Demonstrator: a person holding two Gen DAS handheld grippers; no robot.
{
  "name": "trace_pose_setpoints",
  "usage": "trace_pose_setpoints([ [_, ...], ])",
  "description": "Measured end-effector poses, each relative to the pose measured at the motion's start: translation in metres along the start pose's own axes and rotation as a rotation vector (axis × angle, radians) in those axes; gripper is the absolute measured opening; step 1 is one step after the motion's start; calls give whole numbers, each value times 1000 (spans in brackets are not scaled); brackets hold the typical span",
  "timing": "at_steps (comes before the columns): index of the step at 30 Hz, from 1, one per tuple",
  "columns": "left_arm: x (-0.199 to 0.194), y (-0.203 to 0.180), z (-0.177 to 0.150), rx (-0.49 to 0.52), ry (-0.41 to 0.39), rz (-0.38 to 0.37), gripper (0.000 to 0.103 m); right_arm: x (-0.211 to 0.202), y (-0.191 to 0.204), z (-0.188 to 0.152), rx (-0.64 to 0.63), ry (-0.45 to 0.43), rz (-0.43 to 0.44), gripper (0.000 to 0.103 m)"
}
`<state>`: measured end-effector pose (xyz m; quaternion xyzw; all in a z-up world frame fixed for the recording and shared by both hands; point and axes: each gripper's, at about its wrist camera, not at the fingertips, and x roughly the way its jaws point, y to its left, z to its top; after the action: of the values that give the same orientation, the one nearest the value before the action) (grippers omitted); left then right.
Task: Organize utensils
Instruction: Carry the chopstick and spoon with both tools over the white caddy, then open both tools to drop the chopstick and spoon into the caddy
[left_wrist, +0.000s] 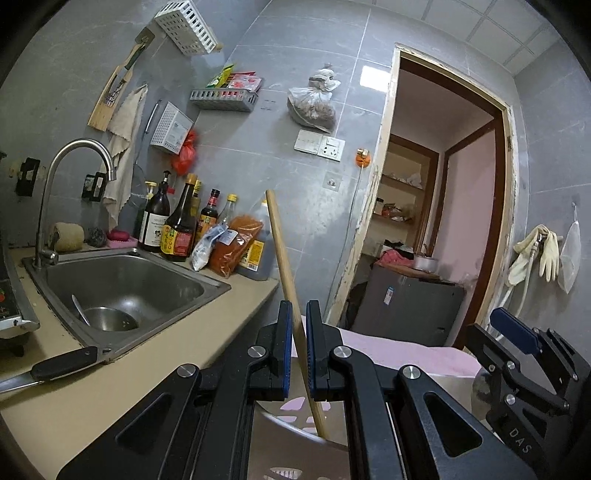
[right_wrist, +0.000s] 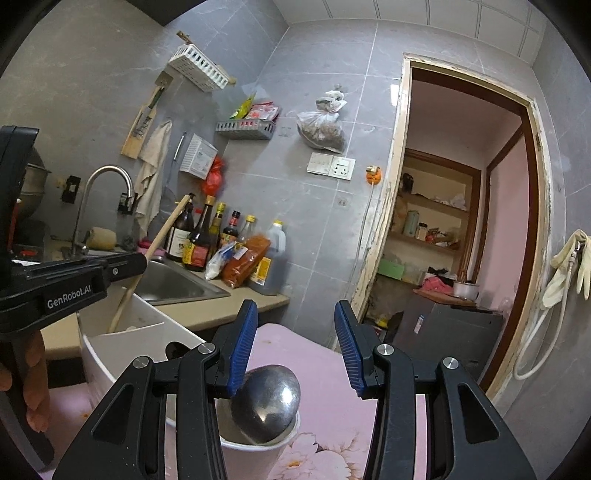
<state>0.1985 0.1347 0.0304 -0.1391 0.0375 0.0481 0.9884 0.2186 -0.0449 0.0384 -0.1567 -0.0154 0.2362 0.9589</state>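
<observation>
My left gripper (left_wrist: 298, 308) is shut on a long wooden handle (left_wrist: 280, 251) that leans up to the left. In the right wrist view the same wooden handle (right_wrist: 162, 236) runs down into a white holder (right_wrist: 147, 339) at the counter's edge. My right gripper (right_wrist: 296, 306) stands open with nothing between its blue pads. Just below it the round bowl of a steel ladle (right_wrist: 269, 398) sticks out of a white cup (right_wrist: 255, 454) on a pink flowered cloth (right_wrist: 332, 424). One of the right gripper's fingers (left_wrist: 513, 330) shows at the right edge of the left wrist view.
To the left lies a steel sink (left_wrist: 122, 280) holding a metal bowl (left_wrist: 110, 319), with a tap beside it. A black-handled knife (left_wrist: 62, 363) lies on the beige counter. Sauce bottles (left_wrist: 177, 229) crowd the corner. A person's hand (right_wrist: 33, 369) grips the left tool. A doorway opens on the right.
</observation>
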Motion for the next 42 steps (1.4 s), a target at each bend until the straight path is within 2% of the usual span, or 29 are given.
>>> trace_pose_setpoints([
  [7,-1,-1,1,22,44,0,4,1,1,1,3,2,6,41],
  [14,-5,5,6,11,124,-56,4,-1,-1,3,19,-2,12,42],
  [19,-7,3,5,36,150,-67,4,-2,-1,3,25,0,20,42],
  [24,-7,9,6,-26,178,-108,4,-4,-1,4,34,-8,22,45],
  [35,-17,2,15,-3,148,-111,6,-9,-7,10,67,-21,17,52],
  [37,-23,-4,19,20,128,-107,9,-14,-12,15,76,-32,13,57],
  [39,-31,-12,23,41,105,-112,18,-21,-19,21,87,-35,8,62],
  [42,-40,-23,28,40,82,-134,25,-34,-31,27,91,-37,-11,66],
])
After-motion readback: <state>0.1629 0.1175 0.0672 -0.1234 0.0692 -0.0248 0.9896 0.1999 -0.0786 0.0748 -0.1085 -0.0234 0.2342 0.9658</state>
